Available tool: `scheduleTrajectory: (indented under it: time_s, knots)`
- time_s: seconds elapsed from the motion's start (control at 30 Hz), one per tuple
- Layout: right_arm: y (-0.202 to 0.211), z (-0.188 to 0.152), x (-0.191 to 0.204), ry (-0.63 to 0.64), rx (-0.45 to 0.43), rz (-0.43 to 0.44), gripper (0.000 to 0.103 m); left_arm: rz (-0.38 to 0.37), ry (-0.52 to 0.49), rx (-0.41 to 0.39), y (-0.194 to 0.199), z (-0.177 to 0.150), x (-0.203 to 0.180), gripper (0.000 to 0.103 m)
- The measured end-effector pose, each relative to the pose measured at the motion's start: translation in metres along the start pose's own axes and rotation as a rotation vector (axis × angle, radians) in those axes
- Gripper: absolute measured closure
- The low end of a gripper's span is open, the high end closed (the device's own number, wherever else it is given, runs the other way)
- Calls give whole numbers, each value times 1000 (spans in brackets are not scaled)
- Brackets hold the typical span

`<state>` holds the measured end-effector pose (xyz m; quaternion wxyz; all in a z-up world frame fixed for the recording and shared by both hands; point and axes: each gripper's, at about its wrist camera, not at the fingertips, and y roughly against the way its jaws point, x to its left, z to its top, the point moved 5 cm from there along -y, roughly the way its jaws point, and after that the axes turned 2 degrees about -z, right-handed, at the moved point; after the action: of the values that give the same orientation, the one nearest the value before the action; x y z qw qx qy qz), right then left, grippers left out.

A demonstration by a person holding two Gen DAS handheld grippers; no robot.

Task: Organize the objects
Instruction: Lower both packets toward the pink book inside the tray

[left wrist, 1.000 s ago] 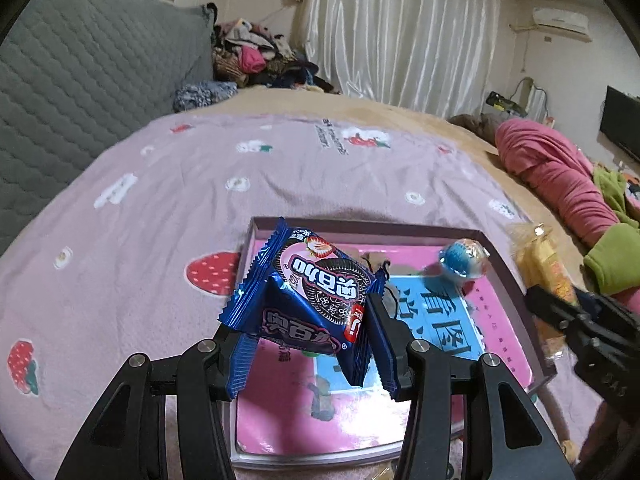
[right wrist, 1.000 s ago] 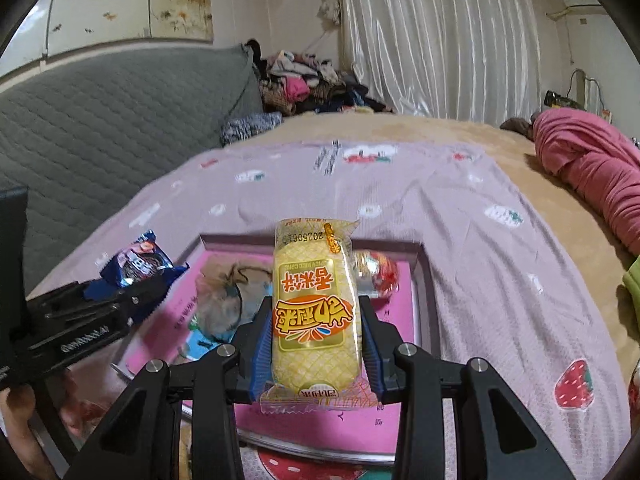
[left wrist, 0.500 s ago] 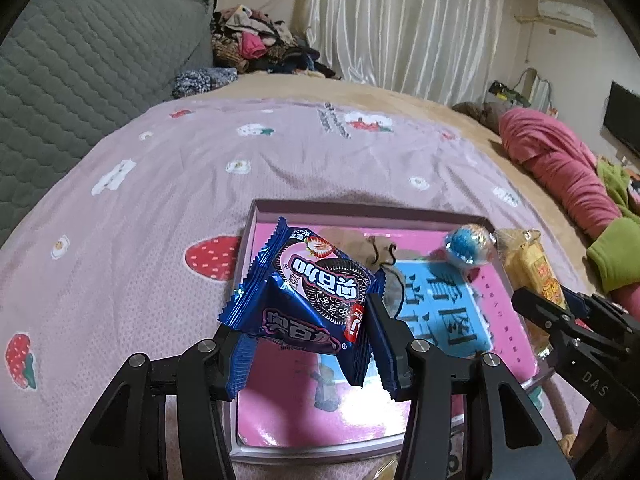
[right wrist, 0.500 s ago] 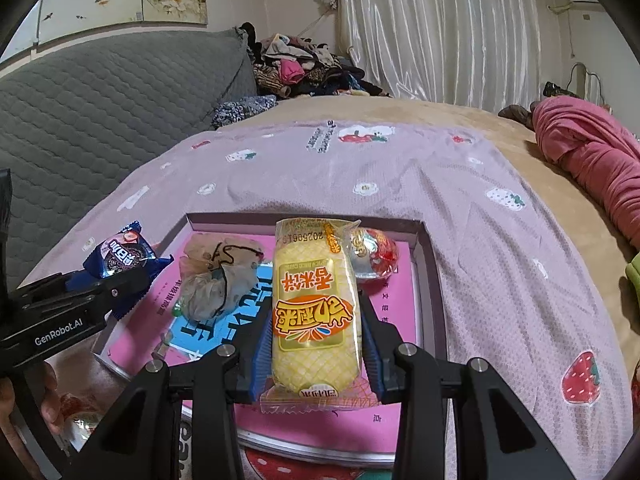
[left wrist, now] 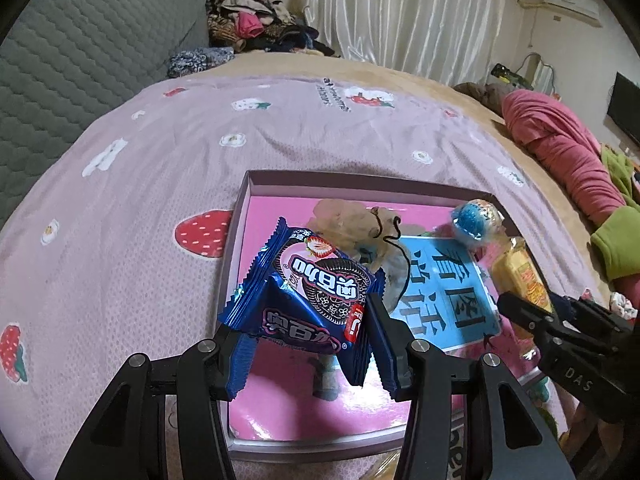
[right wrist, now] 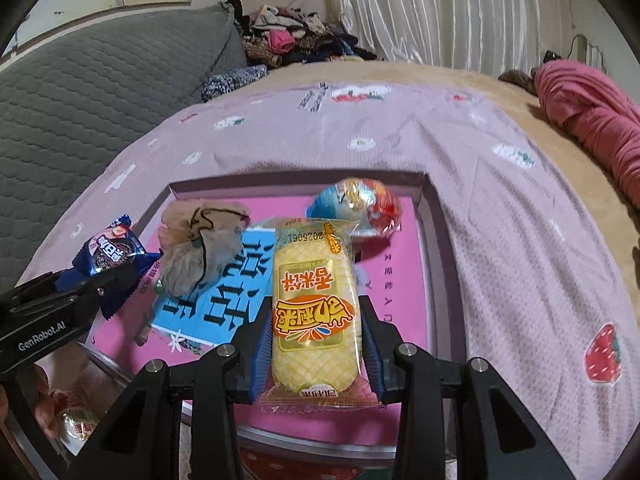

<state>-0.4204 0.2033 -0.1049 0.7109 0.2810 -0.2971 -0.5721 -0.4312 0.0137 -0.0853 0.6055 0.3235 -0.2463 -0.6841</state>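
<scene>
My left gripper (left wrist: 308, 344) is shut on a blue Oreo packet (left wrist: 308, 300) and holds it above the left part of a shallow pink-lined box (left wrist: 400, 190). My right gripper (right wrist: 314, 344) is shut on a yellow rice-cake packet (right wrist: 314, 312) above the box's near side (right wrist: 440, 240). In the box lie a beige drawstring pouch (right wrist: 200, 248) and a round blue-and-red foil-wrapped candy (right wrist: 360, 208). The left gripper with the Oreo packet (right wrist: 108, 252) shows at the left of the right wrist view. The right gripper with the rice cake (left wrist: 520, 276) shows at the right of the left wrist view.
The box rests on a lilac strawberry-print bedspread (left wrist: 140, 220). A grey quilted headboard (left wrist: 60, 60) stands at the left. A pink blanket (left wrist: 560, 148) lies at the right, with a pile of clothes (left wrist: 256, 28) at the back. Small wrapped sweets (right wrist: 76, 420) lie below the box's near-left corner.
Both grippers have moved forward and lower over the box, each still holding its packet. The box and its contents appear larger and nearer.
</scene>
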Motion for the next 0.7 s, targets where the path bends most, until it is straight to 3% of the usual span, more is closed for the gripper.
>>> scheduleTrajectory:
  time_s: [0.7]
  knots:
    - [-22, -11, -15, -64, 77, 1, 63, 2, -3, 84, -18, -11, 1, 51]
